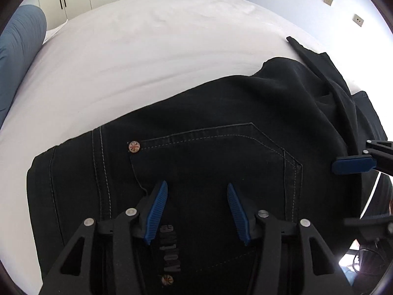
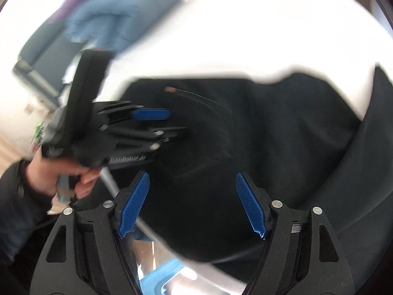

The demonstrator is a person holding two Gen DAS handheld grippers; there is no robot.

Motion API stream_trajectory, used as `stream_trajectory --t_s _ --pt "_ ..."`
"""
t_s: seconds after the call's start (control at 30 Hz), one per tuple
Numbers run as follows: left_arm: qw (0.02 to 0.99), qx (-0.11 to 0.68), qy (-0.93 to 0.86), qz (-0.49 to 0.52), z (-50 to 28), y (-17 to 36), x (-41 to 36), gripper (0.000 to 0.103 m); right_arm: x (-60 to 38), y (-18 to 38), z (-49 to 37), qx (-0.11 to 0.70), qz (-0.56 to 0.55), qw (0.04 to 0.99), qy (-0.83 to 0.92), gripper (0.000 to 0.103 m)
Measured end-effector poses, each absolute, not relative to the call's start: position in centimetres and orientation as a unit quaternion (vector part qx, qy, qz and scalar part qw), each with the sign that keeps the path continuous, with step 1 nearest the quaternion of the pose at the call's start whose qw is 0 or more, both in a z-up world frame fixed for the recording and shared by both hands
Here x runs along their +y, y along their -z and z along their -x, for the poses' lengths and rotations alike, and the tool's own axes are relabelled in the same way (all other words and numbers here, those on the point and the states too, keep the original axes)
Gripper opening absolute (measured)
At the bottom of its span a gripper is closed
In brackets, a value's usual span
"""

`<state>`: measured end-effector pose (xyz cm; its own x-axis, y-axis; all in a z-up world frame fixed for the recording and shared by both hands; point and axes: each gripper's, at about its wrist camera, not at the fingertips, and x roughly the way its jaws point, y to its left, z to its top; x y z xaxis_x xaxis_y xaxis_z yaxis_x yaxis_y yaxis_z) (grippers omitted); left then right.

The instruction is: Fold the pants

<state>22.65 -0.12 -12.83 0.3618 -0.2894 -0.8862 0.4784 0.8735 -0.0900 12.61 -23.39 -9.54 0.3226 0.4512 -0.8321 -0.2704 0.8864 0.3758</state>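
The left tongs hover part-open and empty right over the back pocket of the black pants lying across the white bed; the legs trail rightward, where the right tongs hang wide, holding nothing.

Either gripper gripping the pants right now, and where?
Nothing is held. The left gripper and right gripper both stand open above the black pants, with no fabric pinched between the pads.

text: "BOLTON"-like lettering, partly hidden | on: pants back pocket
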Motion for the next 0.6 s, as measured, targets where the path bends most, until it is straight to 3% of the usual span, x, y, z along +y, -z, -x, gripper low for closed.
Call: stream_trajectory --t_s 0.07,0.13,0.33,0.47,0.6 --pt "0.817 0.522 0.233 -0.073 -23.3 12.6 0.2 0.053 -24.6 11.3 -13.2 0.57 -0.099 0.795 -0.184 0.072" --pt "0.819 0.525 0.217 -0.087 -23.6 12.2 0.1 0.042 -26.1 11.0 -12.5 0.567 -0.118 0.797 -0.169 0.072" --pt "0.832 0.501 0.231 -0.055 -23.8 8.9 -3.0 0.041 -34.2 7.1 -10.3 0.498 -0.186 0.838 -0.127 0.072" --pt "0.813 0.508 0.282 -0.038 -24.3 8.9 -8.6 0.041 -41.3 4.9 -14.6 0.474 -0.196 0.857 -0.049 0.072" --pt "0.797 0.532 0.284 -0.029 -24.9 12.1 -11.9 0.041 -46.3 4.0 -20.7 0.481 -0.186 0.856 0.02 0.072"
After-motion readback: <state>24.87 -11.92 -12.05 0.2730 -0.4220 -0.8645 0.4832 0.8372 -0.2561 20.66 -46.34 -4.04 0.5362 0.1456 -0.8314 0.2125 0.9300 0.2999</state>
